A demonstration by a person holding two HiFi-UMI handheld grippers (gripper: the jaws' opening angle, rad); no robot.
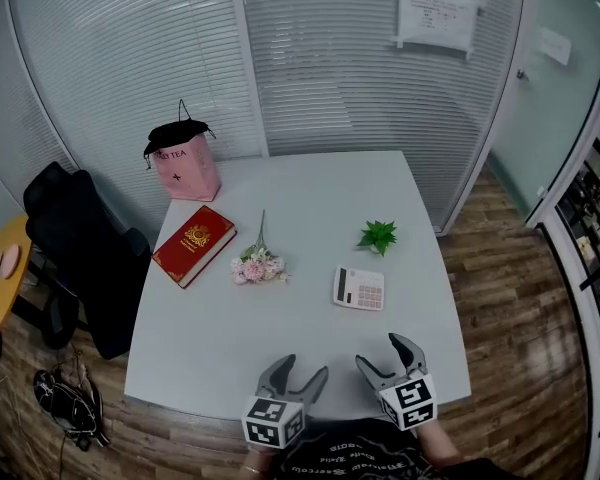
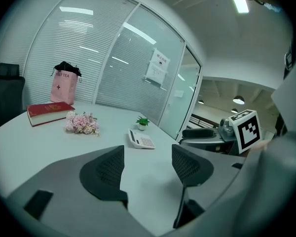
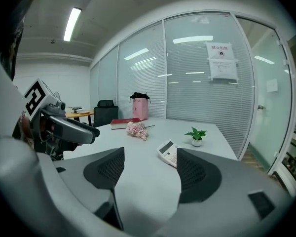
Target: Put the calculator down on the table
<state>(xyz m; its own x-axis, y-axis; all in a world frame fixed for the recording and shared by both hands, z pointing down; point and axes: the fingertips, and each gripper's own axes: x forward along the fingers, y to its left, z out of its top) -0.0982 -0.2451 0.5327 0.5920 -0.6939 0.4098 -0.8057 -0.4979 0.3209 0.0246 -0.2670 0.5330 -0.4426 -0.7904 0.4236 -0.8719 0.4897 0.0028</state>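
The white calculator (image 1: pixel 359 289) lies flat on the pale grey table (image 1: pixel 310 198), right of centre; it also shows in the left gripper view as the calculator (image 2: pixel 140 139) and in the right gripper view as the calculator (image 3: pixel 168 152). My left gripper (image 1: pixel 298 374) hovers at the table's near edge, jaws apart and empty. My right gripper (image 1: pixel 382 354) sits beside it, a little nearer the calculator, open with nothing between its fingers. Both grippers are well short of the calculator.
A red book (image 1: pixel 194 243), a pink flower bunch (image 1: pixel 257 264), a small green plant (image 1: pixel 378 235) and a pink gift bag (image 1: pixel 184 160) stand on the table. A black office chair (image 1: pixel 85 248) is at the left, glass walls with blinds behind.
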